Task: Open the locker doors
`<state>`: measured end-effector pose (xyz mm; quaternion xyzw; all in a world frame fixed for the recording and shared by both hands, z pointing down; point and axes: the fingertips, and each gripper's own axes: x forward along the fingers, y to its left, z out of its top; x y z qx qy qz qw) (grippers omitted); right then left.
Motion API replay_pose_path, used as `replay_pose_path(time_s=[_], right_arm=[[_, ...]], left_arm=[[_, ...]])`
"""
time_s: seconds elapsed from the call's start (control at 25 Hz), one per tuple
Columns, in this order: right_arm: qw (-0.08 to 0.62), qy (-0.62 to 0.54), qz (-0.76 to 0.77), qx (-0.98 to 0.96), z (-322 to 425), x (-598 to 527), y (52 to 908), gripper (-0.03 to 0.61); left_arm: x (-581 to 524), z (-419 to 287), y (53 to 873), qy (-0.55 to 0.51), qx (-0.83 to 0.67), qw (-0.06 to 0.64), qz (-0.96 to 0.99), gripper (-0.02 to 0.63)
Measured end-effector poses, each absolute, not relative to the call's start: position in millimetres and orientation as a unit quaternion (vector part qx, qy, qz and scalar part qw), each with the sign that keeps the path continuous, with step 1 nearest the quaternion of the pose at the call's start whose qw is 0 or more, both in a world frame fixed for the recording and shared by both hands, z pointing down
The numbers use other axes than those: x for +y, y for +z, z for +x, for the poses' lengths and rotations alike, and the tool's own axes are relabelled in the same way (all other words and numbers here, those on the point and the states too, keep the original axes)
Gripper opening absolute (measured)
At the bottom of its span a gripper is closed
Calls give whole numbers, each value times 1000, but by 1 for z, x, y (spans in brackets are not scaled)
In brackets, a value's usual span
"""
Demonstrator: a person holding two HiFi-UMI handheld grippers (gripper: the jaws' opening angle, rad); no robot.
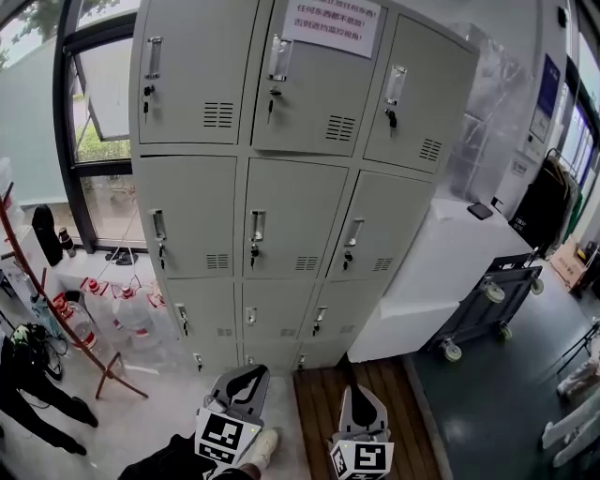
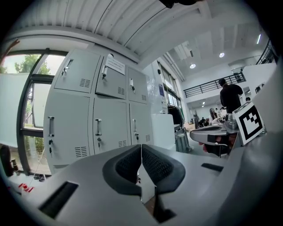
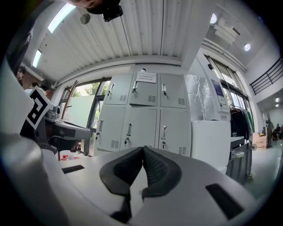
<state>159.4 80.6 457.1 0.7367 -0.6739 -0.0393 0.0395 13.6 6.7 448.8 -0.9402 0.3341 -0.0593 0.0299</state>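
Facing the lockers (image 1: 291, 202), the left gripper (image 1: 246, 377) and right gripper (image 1: 362, 392) are held level, jaws pressed together on nothing. The lockers are positioned beside the window (image 1: 94, 122), well apart from both grippers.

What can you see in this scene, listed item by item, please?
Locker unit: one, grey, centre.
Paper notice: one, white, top middle door.
White cabinet: one, white, right of locker unit.
Cart: one, dark grey, far right.
Water jugs: several, clear, red caps, floor left.
Stand: one, red, far left.
Wooden board: one, brown, floor before locker unit.
Left gripper: one, grey, jaws together, empty.
Right gripper: one, grey, jaws together, empty.
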Motion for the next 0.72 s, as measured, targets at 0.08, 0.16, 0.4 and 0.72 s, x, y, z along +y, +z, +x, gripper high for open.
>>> replay_pose_path(time_s=[0.08, 0.16, 0.4, 0.72], right_arm=[[43, -38, 737, -673, 169, 59, 457, 15], [45, -37, 738, -672, 181, 38, 454, 15], [44, -33, 741, -670, 218, -24, 446, 15], [49, -33, 738, -672, 256, -107, 449, 15]], left_arm=[[-16, 25, 448, -60, 334, 27, -940, 26], [-37, 39, 446, -60, 332, 26, -941, 26], [-99, 77, 441, -67, 328, 21, -942, 26], [-173, 121, 443, -74, 325, 18, -943, 26]])
